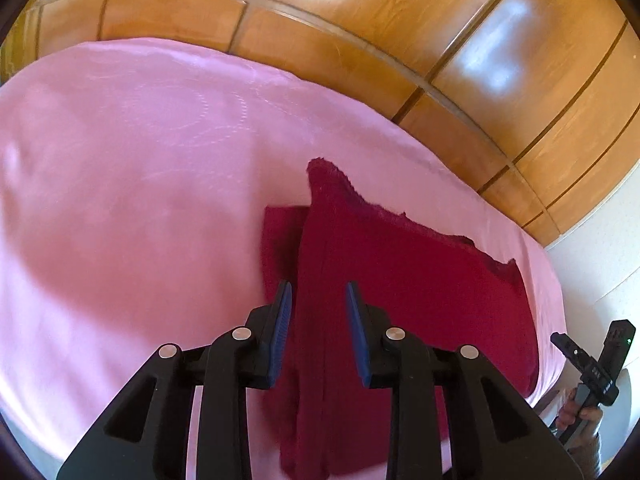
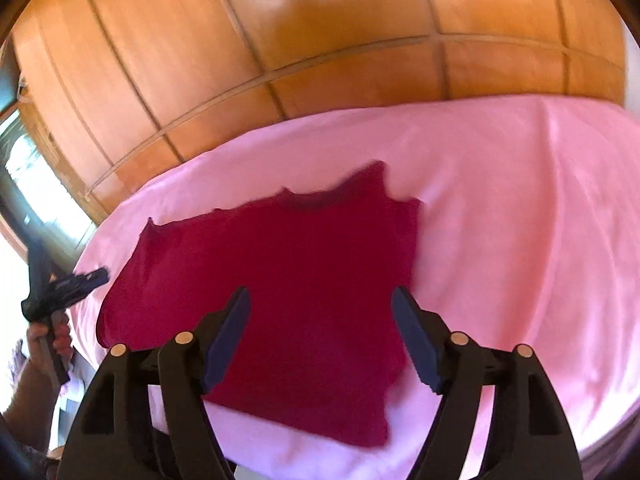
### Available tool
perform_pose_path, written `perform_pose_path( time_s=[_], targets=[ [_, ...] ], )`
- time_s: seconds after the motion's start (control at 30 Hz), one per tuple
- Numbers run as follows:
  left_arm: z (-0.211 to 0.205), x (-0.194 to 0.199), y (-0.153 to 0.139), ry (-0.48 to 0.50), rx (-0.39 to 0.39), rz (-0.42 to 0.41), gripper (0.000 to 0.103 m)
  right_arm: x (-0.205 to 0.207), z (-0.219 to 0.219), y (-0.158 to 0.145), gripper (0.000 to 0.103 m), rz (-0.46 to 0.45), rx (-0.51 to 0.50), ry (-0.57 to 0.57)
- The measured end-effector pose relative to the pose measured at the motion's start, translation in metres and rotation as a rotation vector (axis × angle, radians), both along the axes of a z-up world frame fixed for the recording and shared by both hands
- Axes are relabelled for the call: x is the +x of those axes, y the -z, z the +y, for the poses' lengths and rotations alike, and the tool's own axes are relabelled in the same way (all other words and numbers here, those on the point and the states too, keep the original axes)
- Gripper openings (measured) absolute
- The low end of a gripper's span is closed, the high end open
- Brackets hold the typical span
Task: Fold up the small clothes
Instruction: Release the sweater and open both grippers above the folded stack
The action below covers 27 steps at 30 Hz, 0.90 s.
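My left gripper [image 1: 319,292] body cut off by bottom edge, hides near part of red garment [image 1: 400,280]. Right wrist view motion-blurred: garment edges smeared, wardrobe [image 2: 320,40] grain unreadable. My hand [image 1: 576,412] cropped at corner. Garment type unclear.

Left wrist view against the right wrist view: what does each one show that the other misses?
Only the left wrist view shows the narrower dark red layer peeking out under the garment's left edge, and the left tool, open. Only the right wrist view shows a bright window at the far left, and the right tool, open. Both share the dark red knitted garment lying on the pink bedsheet before glossy wooden wardrobe panels.
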<state>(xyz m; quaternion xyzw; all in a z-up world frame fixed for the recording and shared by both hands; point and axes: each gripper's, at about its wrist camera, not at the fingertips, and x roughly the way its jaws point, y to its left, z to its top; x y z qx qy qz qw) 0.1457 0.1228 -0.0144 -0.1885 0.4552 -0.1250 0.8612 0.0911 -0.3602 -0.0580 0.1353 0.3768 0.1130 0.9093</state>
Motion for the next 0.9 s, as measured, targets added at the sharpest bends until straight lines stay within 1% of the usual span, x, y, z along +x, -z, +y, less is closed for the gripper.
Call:
perform_pose_path(
  time_s=[0.07, 0.13, 0.2, 0.23, 0.27, 0.3, 0.33, 0.37, 0.4, 0.47, 0.5, 0.53, 0.57, 0.6, 0.63, 0.67, 0.7, 0.77, 0.8, 0.83, 0.9],
  targets=[
    [-0.005, 0.022, 0.007, 0.038, -0.026, 0.033, 0.026, 0.017, 0.017, 0.004, 0.078, 0.001, -0.028, -0.033],
    [-0.006, 0.038, 0.013, 0.025, -0.023, 0.064, 0.026, 0.034, 0.03, 0.01, 0.079, 0.009, -0.064, -0.048],
    [-0.011, 0.052, 0.021, 0.047, -0.038, 0.092, 0.026, 0.046, 0.038, 0.012, 0.079, 0.011, -0.087, -0.053],
    [-0.013, 0.056, 0.022, 0.043, -0.031, 0.101, 0.026, 0.053, 0.039, 0.016, 0.08, 0.013, -0.096, -0.053],
    [-0.017, 0.06, 0.024, 0.062, -0.039, 0.112, 0.026, 0.059, 0.042, 0.017, 0.08, 0.015, -0.101, -0.052],
    [-0.019, 0.061, 0.024, 0.074, -0.048, 0.105, 0.026, 0.065, 0.043, 0.019, 0.08, 0.016, -0.108, -0.049],
    [-0.021, 0.059, 0.022, 0.069, -0.029, 0.081, 0.016, 0.071, 0.043, 0.021, 0.08, 0.016, -0.121, -0.045],
    [-0.024, 0.057, 0.019, 0.05, 0.023, 0.051, 0.009, 0.078, 0.044, 0.022, 0.08, 0.017, -0.136, -0.041],
    [-0.025, 0.056, 0.019, 0.026, 0.078, 0.037, 0.007, 0.086, 0.043, 0.028, 0.08, 0.027, -0.152, -0.028],
    [-0.019, 0.057, 0.027, -0.035, 0.097, 0.056, 0.007, 0.1, 0.038, 0.04, 0.079, 0.059, -0.172, 0.003],
    [-0.017, 0.059, 0.035, -0.072, 0.135, 0.069, 0.007, 0.104, 0.034, 0.046, 0.079, 0.073, -0.184, 0.017],
    [-0.016, 0.061, 0.042, -0.091, 0.154, 0.082, 0.007, 0.11, 0.028, 0.057, 0.08, 0.093, -0.182, 0.034],
    [-0.017, 0.063, 0.051, -0.097, 0.156, 0.097, 0.007, 0.113, 0.023, 0.065, 0.081, 0.093, -0.155, 0.043],
    [-0.02, 0.064, 0.056, -0.104, 0.174, 0.085, 0.008, 0.114, 0.02, 0.068, 0.082, 0.074, -0.134, 0.058],
    [-0.023, 0.064, 0.056, -0.108, 0.206, 0.067, 0.008, 0.114, 0.021, 0.071, 0.083, 0.057, -0.142, 0.071],
    [-0.026, 0.065, 0.054, -0.109, 0.227, 0.066, 0.008, 0.114, 0.024, 0.071, 0.083, 0.05, -0.166, 0.073],
    [-0.031, 0.065, 0.051, -0.104, 0.264, 0.062, 0.008, 0.114, 0.028, 0.071, 0.083, 0.045, -0.191, 0.074],
    [-0.036, 0.059, 0.041, -0.119, 0.329, 0.044, 0.018, 0.111, 0.028, 0.072, 0.083, 0.036, -0.197, 0.075],
    [-0.036, 0.055, 0.035, -0.131, 0.36, 0.03, 0.028, 0.111, 0.026, 0.072, 0.083, 0.036, -0.185, 0.074],
    [-0.037, 0.049, 0.029, -0.143, 0.387, 0.009, 0.031, 0.109, 0.026, 0.072, 0.083, 0.035, -0.178, 0.074],
    [-0.04, 0.035, 0.013, -0.156, 0.408, -0.041, 0.031, 0.109, 0.026, 0.071, 0.084, 0.031, -0.178, 0.074]
  ],
)
